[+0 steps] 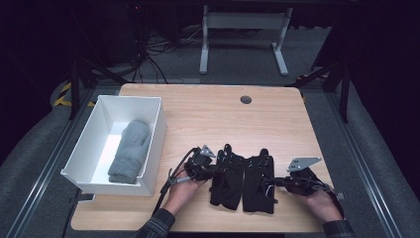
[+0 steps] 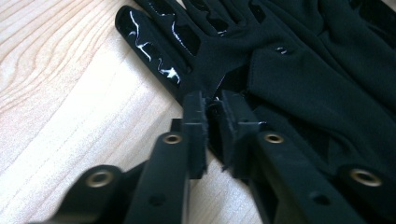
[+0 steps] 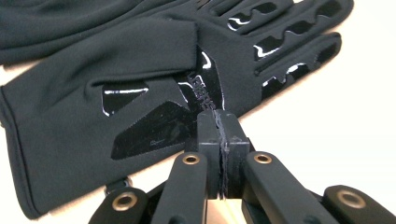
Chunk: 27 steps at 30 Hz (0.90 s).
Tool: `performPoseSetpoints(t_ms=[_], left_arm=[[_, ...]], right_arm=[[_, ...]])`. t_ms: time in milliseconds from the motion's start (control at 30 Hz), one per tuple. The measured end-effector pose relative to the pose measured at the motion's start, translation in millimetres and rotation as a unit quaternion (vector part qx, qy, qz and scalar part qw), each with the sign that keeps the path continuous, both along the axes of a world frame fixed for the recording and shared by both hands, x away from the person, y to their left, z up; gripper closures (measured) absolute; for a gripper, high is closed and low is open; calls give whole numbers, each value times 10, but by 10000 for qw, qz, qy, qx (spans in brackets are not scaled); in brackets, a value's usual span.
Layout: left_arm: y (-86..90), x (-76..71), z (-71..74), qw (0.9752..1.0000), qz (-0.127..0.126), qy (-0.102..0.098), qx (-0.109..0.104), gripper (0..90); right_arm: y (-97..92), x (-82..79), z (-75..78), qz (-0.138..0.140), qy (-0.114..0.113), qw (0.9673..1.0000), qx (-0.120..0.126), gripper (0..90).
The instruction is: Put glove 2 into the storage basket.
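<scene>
Wooden table (image 1: pixel 208 119) bears two black gloves (image 1: pixel 242 181) with glossy patches.

Light wooden table (image 1: pixel 208 111), white bin (image 1: pixel 154 130), two black gloves (image 1: pixel 242 179)

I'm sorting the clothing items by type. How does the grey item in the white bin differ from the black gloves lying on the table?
The grey item is a soft, fuzzy knit with no separate fingers showing; the black gloves are thin, smooth fabric with glossy patches and separate fingers. The grey item lies alone in the white bin; the black gloves lie flat, side by side on the wooden table, each pinched at its outer edge by a tool.
</scene>
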<state>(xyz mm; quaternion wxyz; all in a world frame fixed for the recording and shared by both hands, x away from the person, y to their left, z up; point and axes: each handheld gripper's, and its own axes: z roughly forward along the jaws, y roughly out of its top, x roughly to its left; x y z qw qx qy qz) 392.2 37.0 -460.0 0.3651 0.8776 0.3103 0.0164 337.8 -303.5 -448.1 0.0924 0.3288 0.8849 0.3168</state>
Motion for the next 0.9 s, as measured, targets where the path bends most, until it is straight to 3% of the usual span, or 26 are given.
performPoseSetpoints(t_ms=[167, 300, 633, 900], left_arm=[[34, 34, 36, 9996, 165, 199, -108, 881], [91, 56, 98, 9989, 168, 302, -310, 884], [218, 55, 277, 9967, 42, 392, -712, 885], [238, 32, 441, 9961, -58, 309, -830, 885]], right_arm=[[65, -9, -22, 106, 42, 9999, -22, 899], [90, -10, -29, 152, 67, 9999, 35, 899], [229, 9, -38, 292, 39, 9996, 58, 900], [341, 37, -50, 377, -1, 9992, 103, 900]])
